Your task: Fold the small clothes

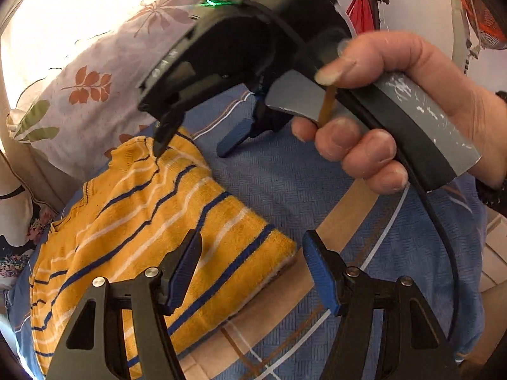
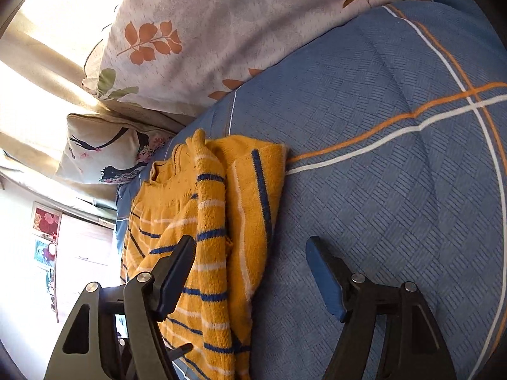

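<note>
Blue quilted bedding [image 2: 380, 164] with orange and white lines covers the bed and fills both views; the yellow striped sweater [image 2: 202, 221] lies on it and serves as the landmark; behind the sweater a leaf-print pillow [image 2: 221, 31] leans against the bedding, and beyond the sweater's collar end sits a smaller cushion [image 2: 101, 152] with a dark bird-like print; the sweater itself looks partly folded, with one sleeve [image 2: 210, 209] laid lengthwise over the body and a side flap turned in beside it.

The right gripper [image 1: 196, 145], held in the right hand [image 1: 380, 120], hangs over the sweater's far end with its fingers spread and one dark tip at or just above the knit, though contact cannot be told; the left gripper [image 1: 250, 272] sits above the sweater's near edge, fingers apart and holding nothing.

The step in hand seems to be taking hold of an end for the next fold; to do it well, each gripper should pinch every layer at an edge, sleeve included, so nothing slips loose; lift both ends level, carry one over onto the other, and line up the edges before letting go.
</note>
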